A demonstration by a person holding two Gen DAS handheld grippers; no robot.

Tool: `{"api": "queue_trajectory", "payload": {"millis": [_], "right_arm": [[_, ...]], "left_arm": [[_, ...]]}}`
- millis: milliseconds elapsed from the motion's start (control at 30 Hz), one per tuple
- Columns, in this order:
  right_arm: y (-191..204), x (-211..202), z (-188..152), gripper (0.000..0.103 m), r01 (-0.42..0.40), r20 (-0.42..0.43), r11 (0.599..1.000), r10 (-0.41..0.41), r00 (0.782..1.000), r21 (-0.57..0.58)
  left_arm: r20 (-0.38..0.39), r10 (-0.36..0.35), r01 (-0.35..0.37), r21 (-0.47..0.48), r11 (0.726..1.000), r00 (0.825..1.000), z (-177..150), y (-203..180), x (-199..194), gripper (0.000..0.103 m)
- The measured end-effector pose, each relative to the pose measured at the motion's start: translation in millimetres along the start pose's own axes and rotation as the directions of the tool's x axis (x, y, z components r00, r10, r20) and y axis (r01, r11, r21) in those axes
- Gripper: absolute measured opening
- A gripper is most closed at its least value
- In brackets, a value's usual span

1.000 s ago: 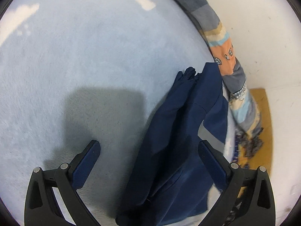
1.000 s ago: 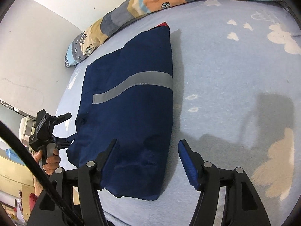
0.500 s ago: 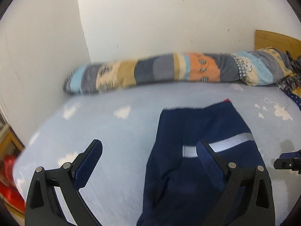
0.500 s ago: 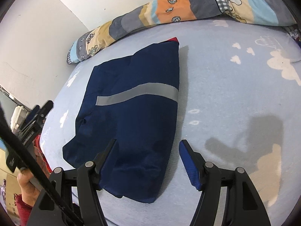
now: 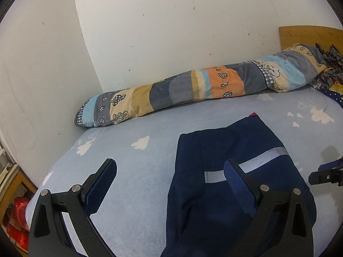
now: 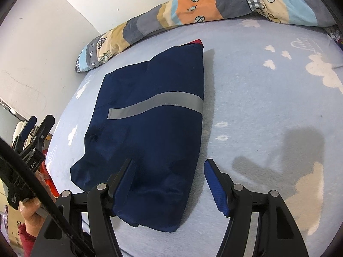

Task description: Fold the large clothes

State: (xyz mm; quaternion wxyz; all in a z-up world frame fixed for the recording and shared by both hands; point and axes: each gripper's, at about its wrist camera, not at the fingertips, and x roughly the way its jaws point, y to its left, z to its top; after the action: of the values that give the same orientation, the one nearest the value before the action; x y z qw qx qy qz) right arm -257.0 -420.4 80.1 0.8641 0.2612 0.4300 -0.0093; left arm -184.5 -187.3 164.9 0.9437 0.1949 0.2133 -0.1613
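A folded navy garment (image 6: pixel 150 132) with a grey reflective stripe lies flat on the light blue bed sheet (image 6: pixel 268 111); a bit of red shows at its far end. It also shows in the left wrist view (image 5: pixel 231 171). My left gripper (image 5: pixel 170 176) is open and empty, held above the garment's left side. My right gripper (image 6: pixel 169 172) is open and empty above the garment's near end. The left gripper also shows at the left edge of the right wrist view (image 6: pixel 32 132), and the right gripper's tip shows in the left wrist view (image 5: pixel 328 171).
A long patchwork bolster (image 5: pixel 193 87) lies along the white wall (image 5: pixel 171 32) at the back of the bed. A wooden headboard (image 5: pixel 308 36) and dark patterned cloth (image 5: pixel 330 72) are at the far right. Red items (image 5: pixel 17 220) sit below the bed's left edge.
The left gripper has swung up from looking down at the sheet to looking across the bed toward the wall. The right gripper has barely moved. The garment lies unchanged.
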Motion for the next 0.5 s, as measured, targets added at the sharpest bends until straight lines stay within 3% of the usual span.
{"api": "queue_trajectory", "payload": {"millis": [200, 500], "right_arm": [[-3, 23, 5, 0.073, -0.014, -0.027, 0.998, 0.016, 1.0, 0.059], [8, 53, 3, 0.079, 0.036, -0.065, 0.999, -0.034, 0.997, 0.027]], "left_arm": [[-0.025, 0.0, 0.0, 0.006, 1.0, 1.0, -3, -4, 7, 0.1], [-0.049, 0.005, -0.004, 0.019, 1.0, 0.999, -8, -3, 14, 0.1]]}}
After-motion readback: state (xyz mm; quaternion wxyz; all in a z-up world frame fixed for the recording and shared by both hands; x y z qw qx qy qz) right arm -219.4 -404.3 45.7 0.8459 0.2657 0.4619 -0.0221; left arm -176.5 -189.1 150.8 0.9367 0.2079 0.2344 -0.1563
